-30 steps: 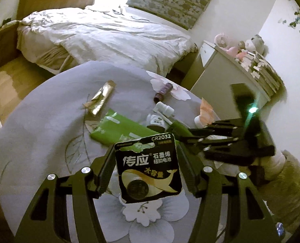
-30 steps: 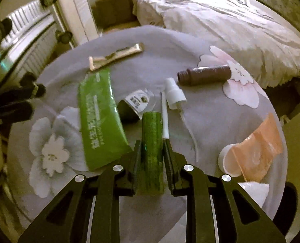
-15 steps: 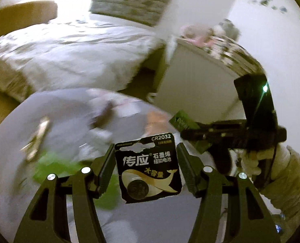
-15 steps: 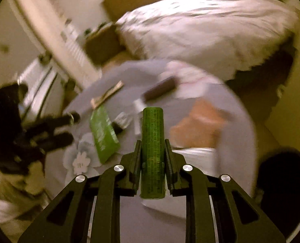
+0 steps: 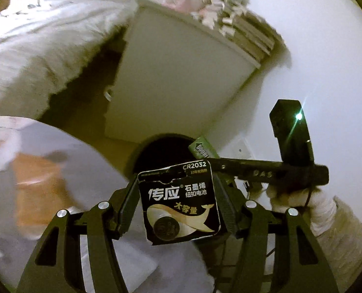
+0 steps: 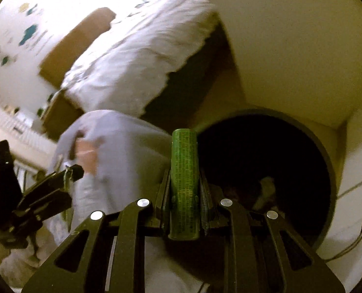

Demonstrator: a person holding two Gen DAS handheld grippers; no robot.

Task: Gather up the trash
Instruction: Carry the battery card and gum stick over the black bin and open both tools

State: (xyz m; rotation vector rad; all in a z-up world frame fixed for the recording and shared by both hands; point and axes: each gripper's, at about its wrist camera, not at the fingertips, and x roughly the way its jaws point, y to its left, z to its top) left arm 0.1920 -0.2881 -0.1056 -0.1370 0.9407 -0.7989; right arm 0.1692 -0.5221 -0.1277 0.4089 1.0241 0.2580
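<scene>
Left hand-held gripper (image 5: pixel 177 202) clamping battery card (image 5: pixel 179 201), right hand-held gripper (image 6: pixel 184 190) pinching green tube (image 6: pixel 184 183), seemingly above bin (image 6: pixel 325 161)

A bed covered by a rumpled white duvet (image 5: pixel 34 48) fills the left of the room, its tan headboard (image 6: pixel 76 41) set against a pale wall bearing small teal stickers (image 6: pixel 29 33). Beside the bed stands a white cabinet (image 5: pixel 178 78) with blurred soft toys and stacked books (image 5: pixel 232 17) on top. A plain white wall (image 5: pixel 315 48) rises to its right. Strong light washes out the upper bedding. A round table under a grey flowered cloth (image 6: pixel 122 146) sits in the foreground, above a yellowish floor (image 5: pixel 122 149).
</scene>
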